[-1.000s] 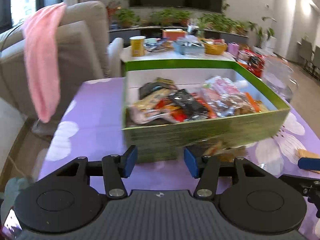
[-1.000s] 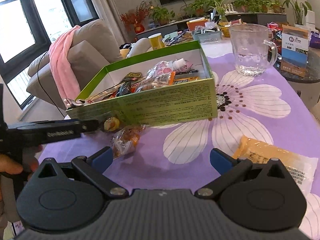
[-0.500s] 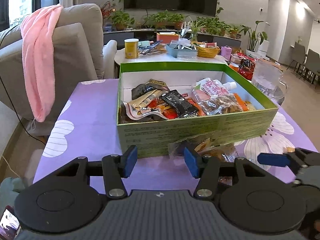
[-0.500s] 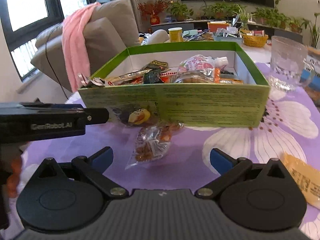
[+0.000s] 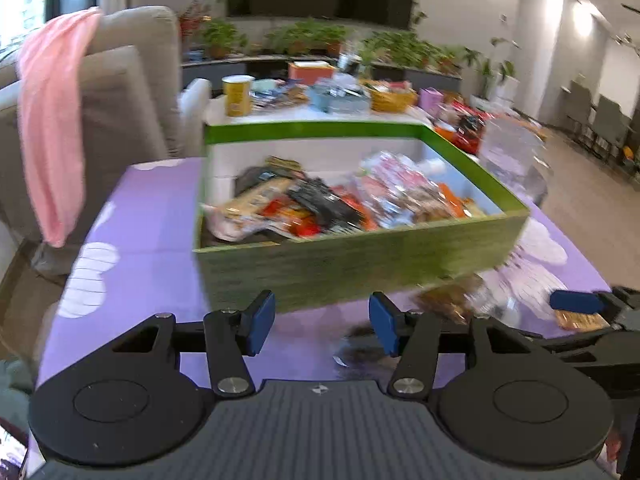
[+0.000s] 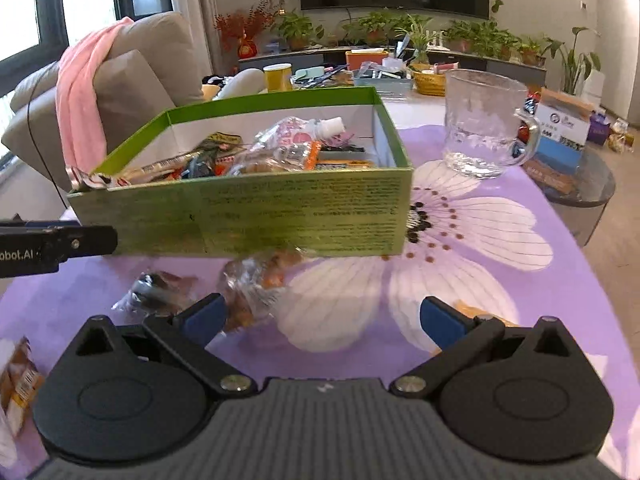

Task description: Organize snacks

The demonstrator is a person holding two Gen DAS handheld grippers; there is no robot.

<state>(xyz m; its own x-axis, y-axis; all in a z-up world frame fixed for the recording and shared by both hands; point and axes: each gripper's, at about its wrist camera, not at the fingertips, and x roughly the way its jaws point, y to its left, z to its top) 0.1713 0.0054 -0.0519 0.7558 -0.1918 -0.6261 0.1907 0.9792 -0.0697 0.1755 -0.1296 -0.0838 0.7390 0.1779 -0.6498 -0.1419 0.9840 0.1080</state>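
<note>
A green box [image 5: 360, 268] [image 6: 260, 216] full of snack packets stands on the purple flowered tablecloth [image 6: 460, 280]. In front of it lie a clear bag of orange-brown snacks [image 6: 256, 288] [image 5: 448, 300] and a small dark packet [image 6: 154, 294] [image 5: 364, 350]. My left gripper [image 5: 322, 322] is open and empty, the dark packet just ahead of its right finger. My right gripper [image 6: 322, 318] is open wide and empty, its left fingertip [image 6: 202, 318] beside the clear bag. A yellow packet [image 6: 476, 314] shows behind its right finger.
A glass mug [image 6: 486, 128] stands right of the box. An orange-white packet [image 6: 18, 380] lies at the near left table edge. A beige sofa with a pink towel [image 6: 80, 104] is at left. A cluttered side table [image 5: 320, 96] lies beyond.
Both grippers have shifted over the table in front of the box; the left view is blurred with motion. The right gripper has come nearer the clear bag. Both stay open.
</note>
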